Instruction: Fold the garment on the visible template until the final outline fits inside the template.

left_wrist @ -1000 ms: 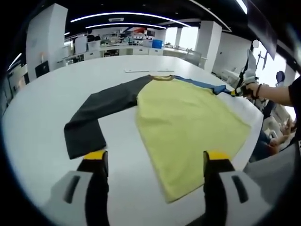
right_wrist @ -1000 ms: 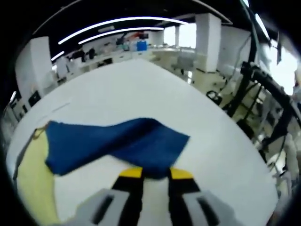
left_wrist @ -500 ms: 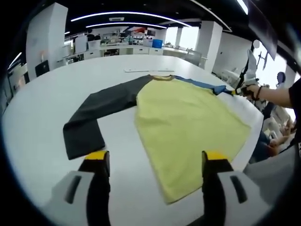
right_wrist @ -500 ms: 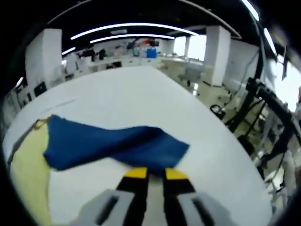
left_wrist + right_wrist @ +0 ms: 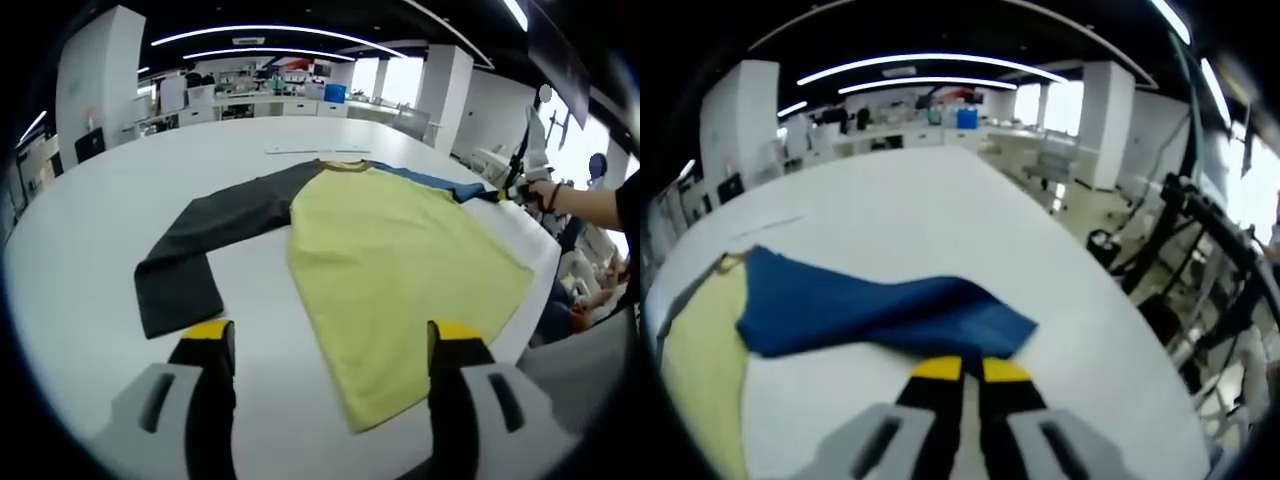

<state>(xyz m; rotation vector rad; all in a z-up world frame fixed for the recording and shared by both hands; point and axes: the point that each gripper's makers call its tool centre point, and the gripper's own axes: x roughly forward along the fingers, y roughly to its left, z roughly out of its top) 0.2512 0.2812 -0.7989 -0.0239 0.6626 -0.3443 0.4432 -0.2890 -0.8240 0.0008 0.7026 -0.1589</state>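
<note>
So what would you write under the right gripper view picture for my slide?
The right gripper shut on the blue fabric sleeve of a yellow-bodied shirt lying on a white table.

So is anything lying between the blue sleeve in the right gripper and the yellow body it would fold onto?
Nothing visible. The right gripper is shut on the blue sleeve, and the yellow body is bare, as is the white table around it. The left gripper hangs open near the hem.

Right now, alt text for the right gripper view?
The right tool, jaws nearly together, pinches the cuff of a blue sleeve lying on a white table. The shirt's yellow body shows at the left edge.
</note>
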